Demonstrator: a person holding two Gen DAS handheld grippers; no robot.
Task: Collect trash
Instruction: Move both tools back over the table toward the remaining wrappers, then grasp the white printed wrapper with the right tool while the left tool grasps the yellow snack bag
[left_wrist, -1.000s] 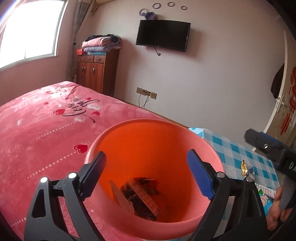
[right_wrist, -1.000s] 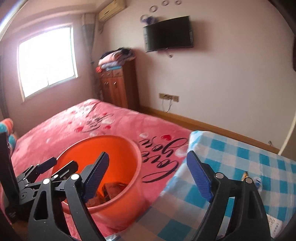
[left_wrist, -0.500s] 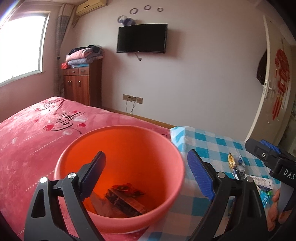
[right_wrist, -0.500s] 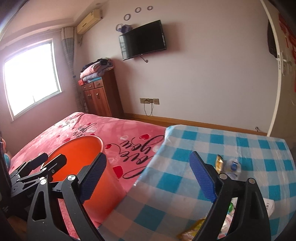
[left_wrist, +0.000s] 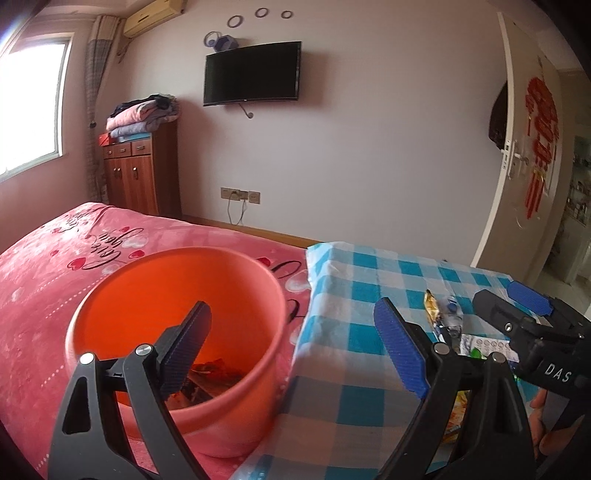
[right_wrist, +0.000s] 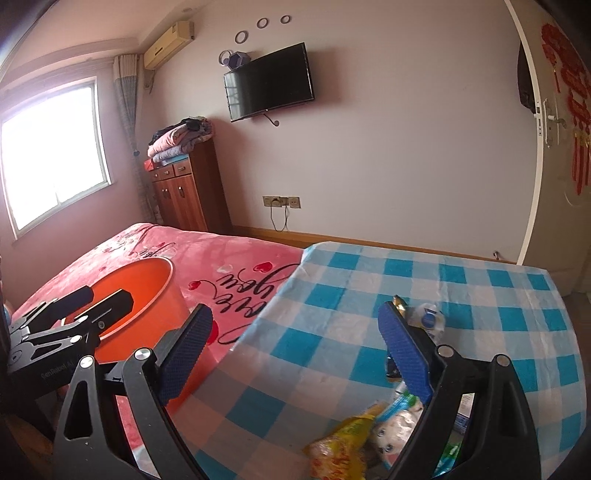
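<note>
Right now both tongs stand apart and empty. The right tongs (right_wrist: 295, 354) hang over the checked table (right_wrist: 480, 295), with the trash just ahead of and beneath them: a yellow wrapper (right_wrist: 343, 443) and a pale packet (right_wrist: 395, 428) low between the jaws, a gold wrapper (right_wrist: 399, 303) and a crumpled clear piece (right_wrist: 428, 317) beyond the right jaw's tip. The left tongs (left_wrist: 291, 350) straddle the near rim of the orange bucket (left_wrist: 147, 291), which sits on the pink bed (left_wrist: 55, 277) to their left side, with some trash already in its bottom.

Risks, as I judge them: the wrappers are thin, slick and piled, so a closing grip could skid off one, pinch the cloth instead, or lift two and drop one on the way. The bucket stands on soft bedding, touching or nearly touching the table edge, so a knock from either tongs could tip it and spill what it holds.
</note>
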